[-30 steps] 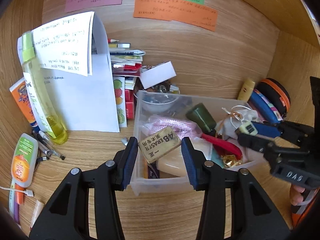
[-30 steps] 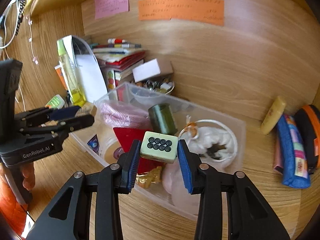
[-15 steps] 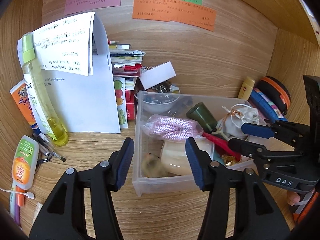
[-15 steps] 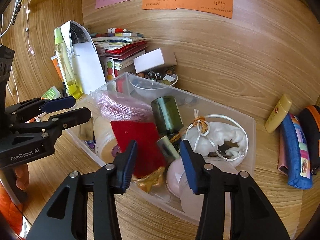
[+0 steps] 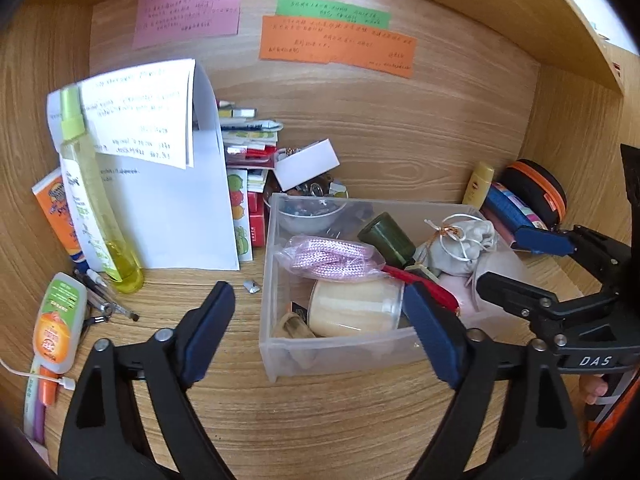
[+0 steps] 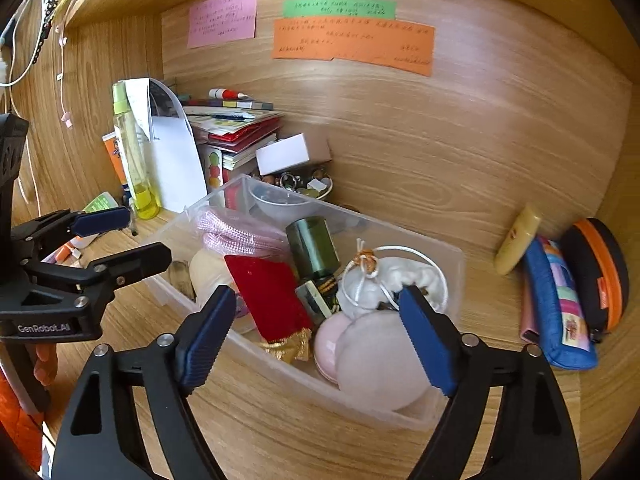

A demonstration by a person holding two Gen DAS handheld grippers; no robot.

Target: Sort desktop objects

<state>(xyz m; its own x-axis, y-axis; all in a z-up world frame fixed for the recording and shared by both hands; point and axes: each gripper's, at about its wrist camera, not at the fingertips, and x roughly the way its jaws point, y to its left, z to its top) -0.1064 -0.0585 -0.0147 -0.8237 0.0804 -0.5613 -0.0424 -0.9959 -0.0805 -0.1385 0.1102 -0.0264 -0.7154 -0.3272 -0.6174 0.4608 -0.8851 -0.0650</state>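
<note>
A clear plastic bin [image 5: 340, 354] [image 6: 448, 260] stands on the wooden desk. It holds a pink cord bundle [image 5: 332, 258], a dark green bottle [image 6: 312, 246], a white drawstring pouch [image 6: 384, 284], a red pouch [image 6: 268, 296], a cream jar [image 5: 354, 308] and a small mahjong-like tile [image 6: 312, 298]. An eraser [image 5: 294, 326] lies at the bin's front left corner. My left gripper [image 5: 320, 330] is open and empty in front of the bin. My right gripper [image 6: 316, 334] is open and empty above the bin's near side.
At the left stand a yellow spray bottle [image 5: 86, 196], folded papers [image 5: 168, 184], an orange tube [image 5: 56, 208] and pens [image 5: 104, 300]. Books [image 6: 232, 132] and a white box [image 6: 286, 154] sit behind. A blue pencil case [image 6: 556, 304] and orange-black case [image 6: 600, 272] lie at the right.
Both grippers let go: the eraser and the tile dropped into the bin. Both jaws opened wide and pulled back from the bin.
</note>
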